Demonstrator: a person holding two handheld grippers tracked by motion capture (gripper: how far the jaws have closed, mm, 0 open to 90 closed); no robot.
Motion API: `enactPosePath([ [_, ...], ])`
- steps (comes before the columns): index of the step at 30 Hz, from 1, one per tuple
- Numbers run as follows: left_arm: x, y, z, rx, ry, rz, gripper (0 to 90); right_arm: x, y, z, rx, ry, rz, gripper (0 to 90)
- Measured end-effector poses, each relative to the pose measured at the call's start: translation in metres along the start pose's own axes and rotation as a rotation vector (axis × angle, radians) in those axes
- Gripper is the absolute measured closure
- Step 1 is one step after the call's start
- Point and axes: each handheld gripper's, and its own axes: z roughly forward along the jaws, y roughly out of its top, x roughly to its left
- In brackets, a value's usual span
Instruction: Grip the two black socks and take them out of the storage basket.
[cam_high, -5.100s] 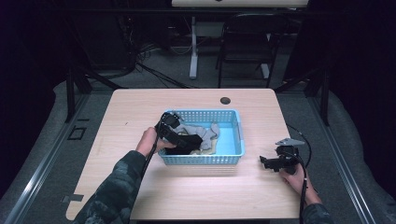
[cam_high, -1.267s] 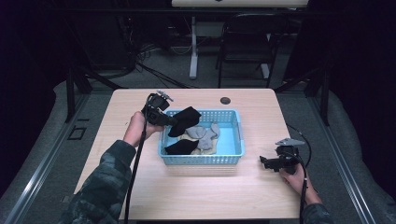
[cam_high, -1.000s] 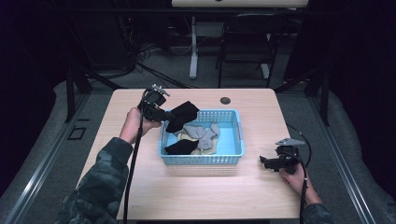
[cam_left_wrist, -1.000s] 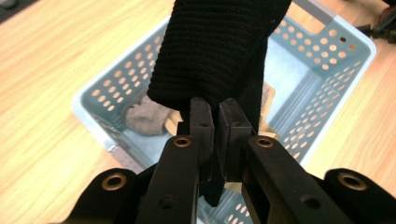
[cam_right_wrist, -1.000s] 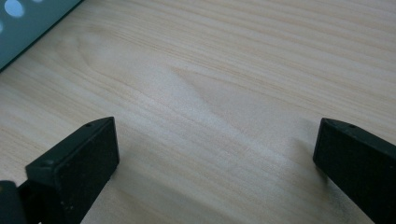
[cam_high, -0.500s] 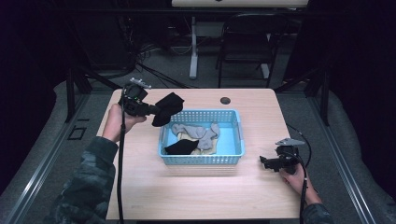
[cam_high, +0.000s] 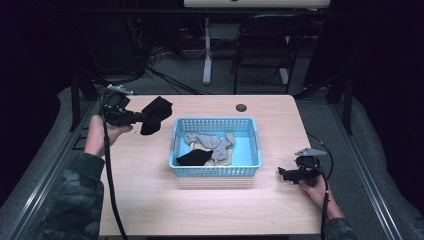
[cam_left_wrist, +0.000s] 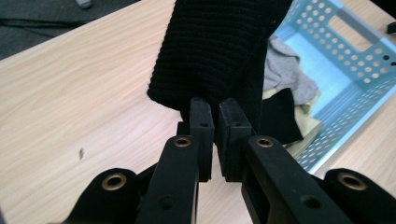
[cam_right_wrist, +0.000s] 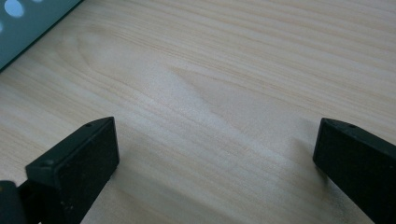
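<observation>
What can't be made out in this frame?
- Black sock: its top is cut off by the upper edge of the left gripper view.
- Basket contents: overlapping socks, too small to count in the high view.
- Right gripper: jaw gap too small in the high view.

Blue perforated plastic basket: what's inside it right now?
Blue perforated plastic basket holds a grey sock, a black sock and a pale yellow cloth; anything beneath them is covered.
</observation>
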Motion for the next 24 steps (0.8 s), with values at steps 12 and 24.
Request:
enactPosePath([
  [12,0.036,-0.038,-0.001,0.021,0.071,-0.12,85.7,0.0,0.0,0.0,0.0,0.0,0.0,0.0],
  [24,0.063,-0.077,0.016,0.046,0.11,-0.234,85.7,0.0,0.0,0.0,-0.001,0.003,0.001,0.0],
])
